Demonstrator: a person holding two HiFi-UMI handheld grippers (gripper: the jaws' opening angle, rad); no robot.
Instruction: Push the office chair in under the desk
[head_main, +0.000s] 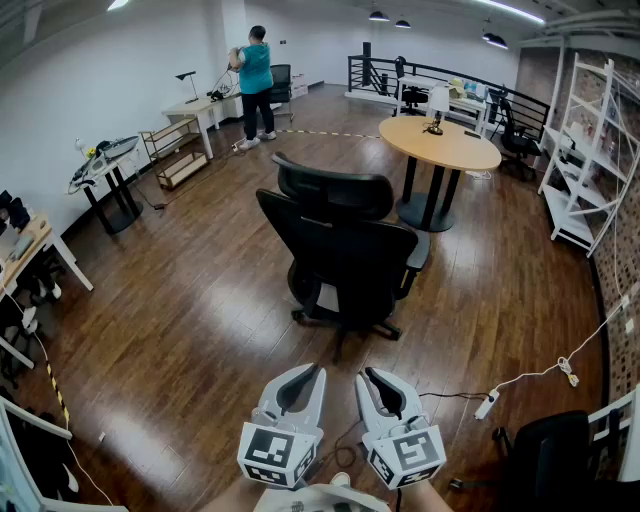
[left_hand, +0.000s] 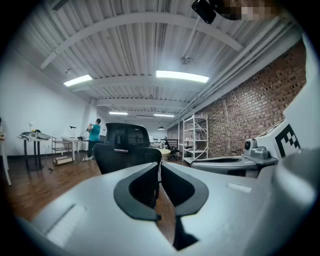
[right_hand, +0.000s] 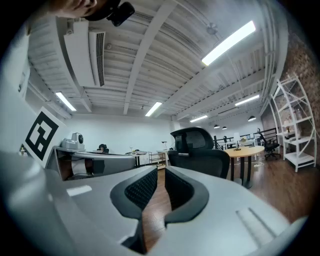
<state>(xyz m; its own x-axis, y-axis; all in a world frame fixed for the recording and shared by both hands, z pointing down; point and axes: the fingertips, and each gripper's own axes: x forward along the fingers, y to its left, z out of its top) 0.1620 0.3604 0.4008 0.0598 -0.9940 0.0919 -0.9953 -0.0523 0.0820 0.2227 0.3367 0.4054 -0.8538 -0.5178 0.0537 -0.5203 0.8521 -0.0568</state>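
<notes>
Chair (head_main: 345, 255): mid-floor, back toward you, apart from the round surface (head_main: 440, 142).
Tools: left tool (head_main: 298, 384) and right tool (head_main: 384, 390) pressed together, empty, short of it.
Risk: off-centre push, and it swivels wide.

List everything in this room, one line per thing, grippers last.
High-backed office chair: one, black, mid-floor, back toward the camera, not under any desk.
Round wooden table: one, tan top on a black pedestal, beyond the chair to the right.
Open shelving unit: one, white, along the right wall.
Person in a teal shirt: one, at the far end, beside a white desk.
Power strip: one, white, on the floor at lower right.
Plank floor: brown wood, throughout.
Left gripper: one, grey, bottom centre, shut, empty.
Right gripper: one, grey, beside the left gripper, shut, empty.
</notes>
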